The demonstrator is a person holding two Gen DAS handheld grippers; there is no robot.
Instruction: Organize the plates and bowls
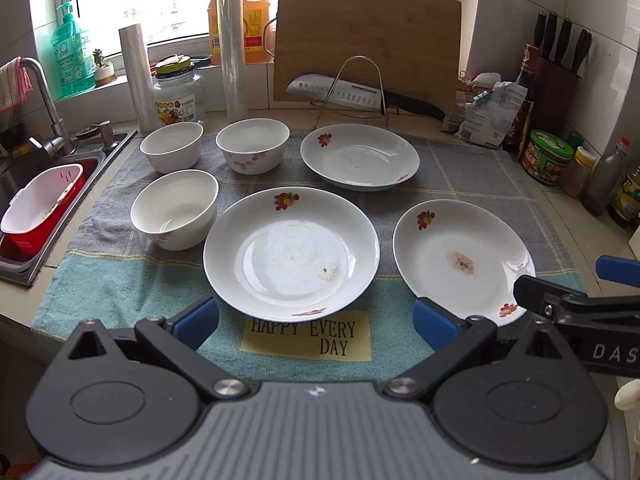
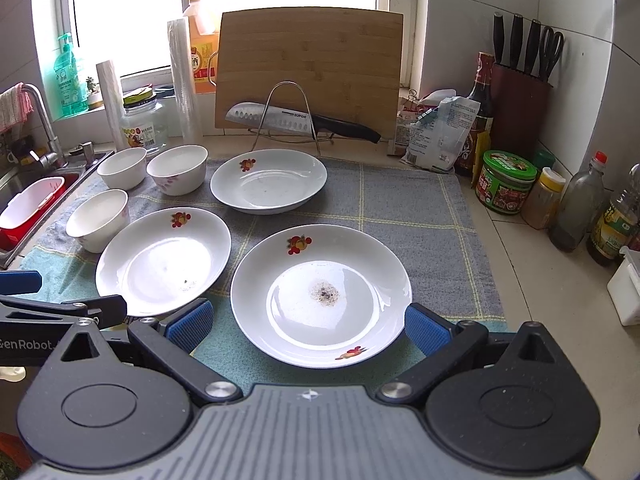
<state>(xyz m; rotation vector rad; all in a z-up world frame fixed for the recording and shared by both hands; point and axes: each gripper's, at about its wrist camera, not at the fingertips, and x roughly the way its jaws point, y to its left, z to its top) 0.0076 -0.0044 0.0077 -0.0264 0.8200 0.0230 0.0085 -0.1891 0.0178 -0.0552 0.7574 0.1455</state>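
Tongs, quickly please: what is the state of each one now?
Left tongs: open, holding nothing.
Right tongs: open, holding nothing.

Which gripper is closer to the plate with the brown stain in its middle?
Right. The right gripper is open with its fingers on either side of the stained plate's near rim. The left gripper faces the neighbouring plate, further left.

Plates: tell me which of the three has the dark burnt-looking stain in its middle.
The near right plate, right in front of the right gripper. The plate left of it has only a faint mark; the far plate looks nearly clean.
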